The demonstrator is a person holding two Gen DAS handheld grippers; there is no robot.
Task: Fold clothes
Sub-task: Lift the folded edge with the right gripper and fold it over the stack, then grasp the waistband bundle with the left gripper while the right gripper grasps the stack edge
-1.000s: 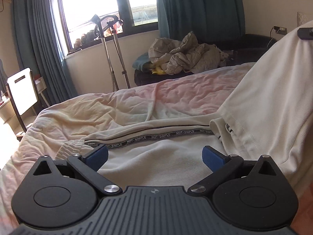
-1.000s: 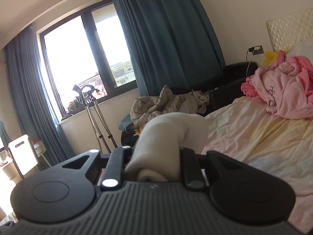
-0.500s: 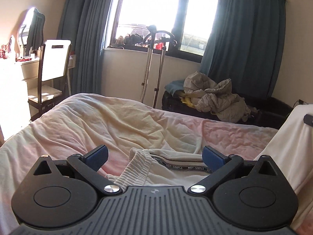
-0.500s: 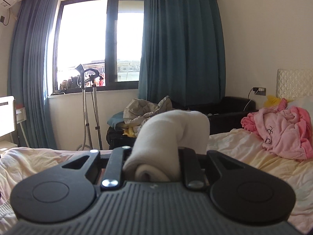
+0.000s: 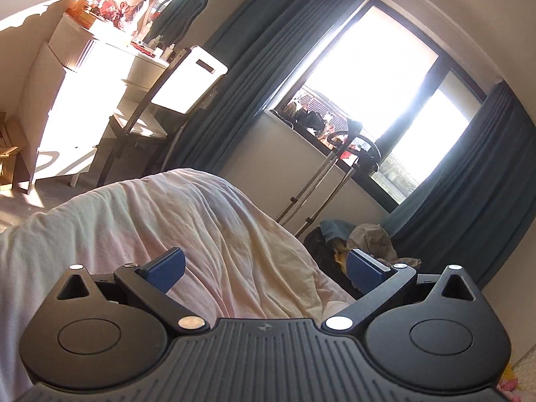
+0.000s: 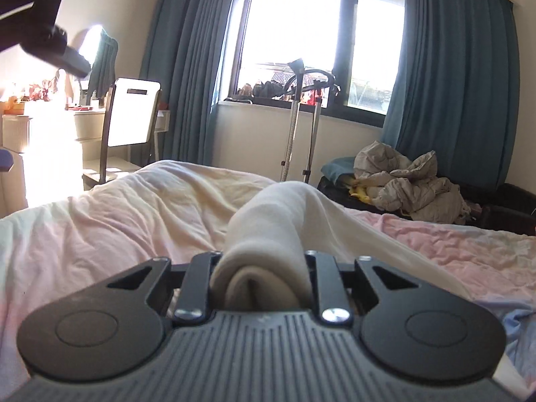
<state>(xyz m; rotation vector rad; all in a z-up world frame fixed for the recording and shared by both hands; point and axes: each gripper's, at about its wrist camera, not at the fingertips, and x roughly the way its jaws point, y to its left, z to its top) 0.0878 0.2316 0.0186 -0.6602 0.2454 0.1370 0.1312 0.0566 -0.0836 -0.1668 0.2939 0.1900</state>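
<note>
A thick fold of a cream garment (image 6: 268, 231) is clamped in my right gripper (image 6: 263, 269), which is shut on it low over the bed (image 6: 100, 234). The cloth hides the fingertips. From the grip, the garment trails to the right over the pink and yellow sheet. In the left wrist view my left gripper (image 5: 264, 269) is open, with its blue pads (image 5: 167, 268) wide apart. Only the rumpled sheet (image 5: 217, 234) lies under them, and that view is strongly tilted. No garment shows there.
A white-backed chair (image 6: 132, 117) and a cluttered dresser (image 6: 40, 124) stand left of the bed. Crutches (image 6: 301, 117) lean at the window. A heap of grey clothes (image 6: 412, 181) lies on a black couch. A dark blurred shape (image 6: 43, 33) hangs at top left in the right wrist view.
My left gripper rolled and swung left, and the cream garment left its view. My right gripper sank toward the bed and swung left, still clamping the cream fold.
</note>
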